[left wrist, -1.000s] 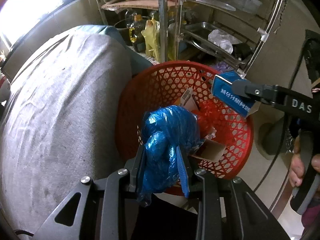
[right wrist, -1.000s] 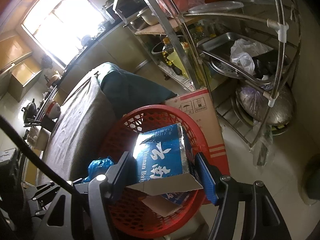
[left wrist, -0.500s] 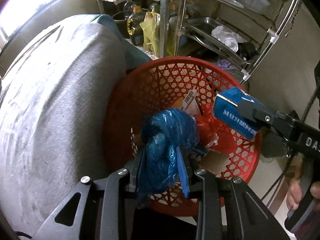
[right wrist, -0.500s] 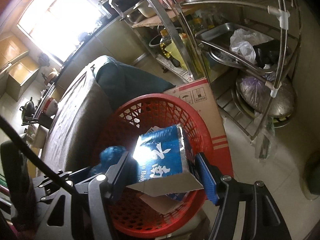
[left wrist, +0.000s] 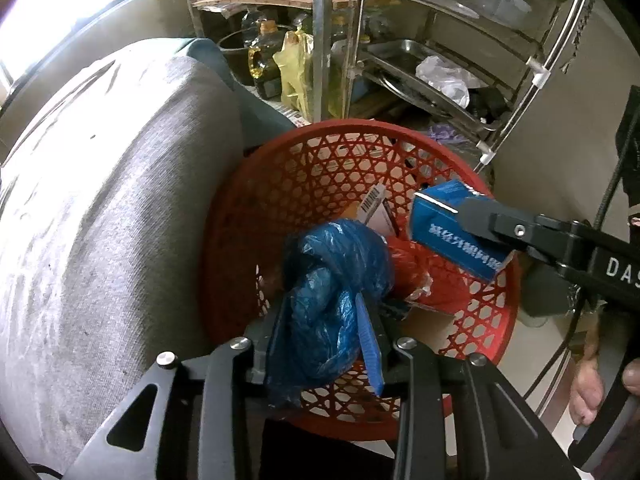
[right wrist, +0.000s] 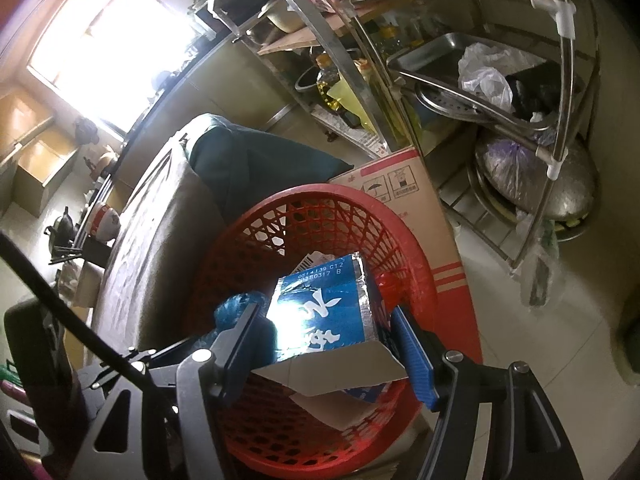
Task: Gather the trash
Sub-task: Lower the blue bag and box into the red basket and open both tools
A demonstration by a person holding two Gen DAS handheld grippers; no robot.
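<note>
Trash held over the red plastic lattice basket (left wrist: 320, 168)
Left gripper (left wrist: 324, 332), jaws just eased wider, grasps a crumpled blue plastic bag (left wrist: 336, 280); right gripper (right wrist: 324, 344), at three o'clock, grasps a glossy blue cardboard carton (right wrist: 328, 316).

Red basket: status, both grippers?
Left gripper shut on blue plastic bag, jaws just easing. Right gripper shut on blue carton. Both over red basket; nothing dropped yet. Nothing in the way.

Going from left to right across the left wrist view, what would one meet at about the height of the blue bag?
Grey cloth-covered surface → near wall of the red basket → blue plastic bag in the left gripper → blue carton → right gripper holding it.
</note>
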